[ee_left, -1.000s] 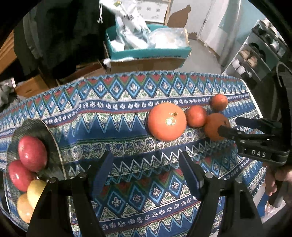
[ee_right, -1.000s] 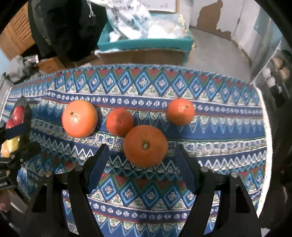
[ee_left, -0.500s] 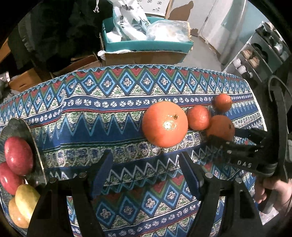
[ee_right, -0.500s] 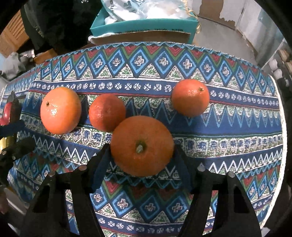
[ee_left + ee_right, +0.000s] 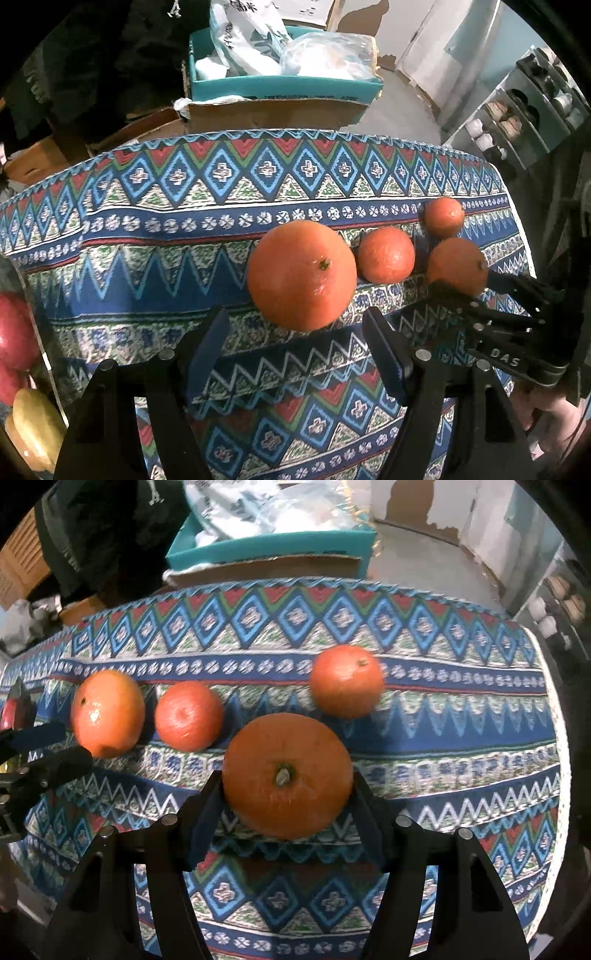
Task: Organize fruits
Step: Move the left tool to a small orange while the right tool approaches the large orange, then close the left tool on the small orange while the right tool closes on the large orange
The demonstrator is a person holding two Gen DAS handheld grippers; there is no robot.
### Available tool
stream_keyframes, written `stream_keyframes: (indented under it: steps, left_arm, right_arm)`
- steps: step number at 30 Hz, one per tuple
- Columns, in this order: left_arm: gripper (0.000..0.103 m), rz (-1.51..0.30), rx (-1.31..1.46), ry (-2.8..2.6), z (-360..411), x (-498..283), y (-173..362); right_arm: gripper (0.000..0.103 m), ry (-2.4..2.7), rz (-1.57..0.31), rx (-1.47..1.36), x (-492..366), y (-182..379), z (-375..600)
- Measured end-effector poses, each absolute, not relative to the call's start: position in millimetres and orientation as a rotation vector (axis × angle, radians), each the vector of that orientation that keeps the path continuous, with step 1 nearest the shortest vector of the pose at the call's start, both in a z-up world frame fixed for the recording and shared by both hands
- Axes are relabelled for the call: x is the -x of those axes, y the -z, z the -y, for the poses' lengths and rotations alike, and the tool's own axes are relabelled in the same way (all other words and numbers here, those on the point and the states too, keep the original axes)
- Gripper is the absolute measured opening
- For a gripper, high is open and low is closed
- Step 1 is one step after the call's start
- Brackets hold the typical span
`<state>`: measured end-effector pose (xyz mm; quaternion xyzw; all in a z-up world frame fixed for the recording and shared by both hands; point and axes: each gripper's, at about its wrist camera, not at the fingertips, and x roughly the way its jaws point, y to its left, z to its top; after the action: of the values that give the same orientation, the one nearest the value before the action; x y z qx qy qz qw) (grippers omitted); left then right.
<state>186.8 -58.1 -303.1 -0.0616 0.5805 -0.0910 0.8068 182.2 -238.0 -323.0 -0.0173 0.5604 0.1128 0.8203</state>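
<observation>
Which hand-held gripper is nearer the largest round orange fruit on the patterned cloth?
Left. The left hand-held gripper hangs open just short of the largest orange; the right hand-held gripper straddles another orange, two fruits away.

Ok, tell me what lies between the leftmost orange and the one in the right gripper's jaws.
One smaller orange, clear in both wrist views. The right gripper has just been closing its jaws on the stem-up orange.

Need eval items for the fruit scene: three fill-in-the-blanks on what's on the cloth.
___ oranges lie on the patterned cloth.
In the left wrist view, red apples sit at the cloth's ___ edge.
The orange nearest the right wrist camera turns its ___ upward.
Missing: four; left; stem.
</observation>
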Motion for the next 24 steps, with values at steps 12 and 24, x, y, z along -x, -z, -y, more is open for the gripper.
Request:
stream_keyframes:
  steps: [12,24]
  left_arm:
    - [0.076,-1.280,0.159,0.192,64,-210,323]
    - [0.068,-1.221,0.095,0.206,72,-207,322]
  right_arm:
    - [0.066,-0.222,-1.188,0.028,-187,323,244]
    - [0.066,-0.241,-1.197,0.031,-187,336,231]
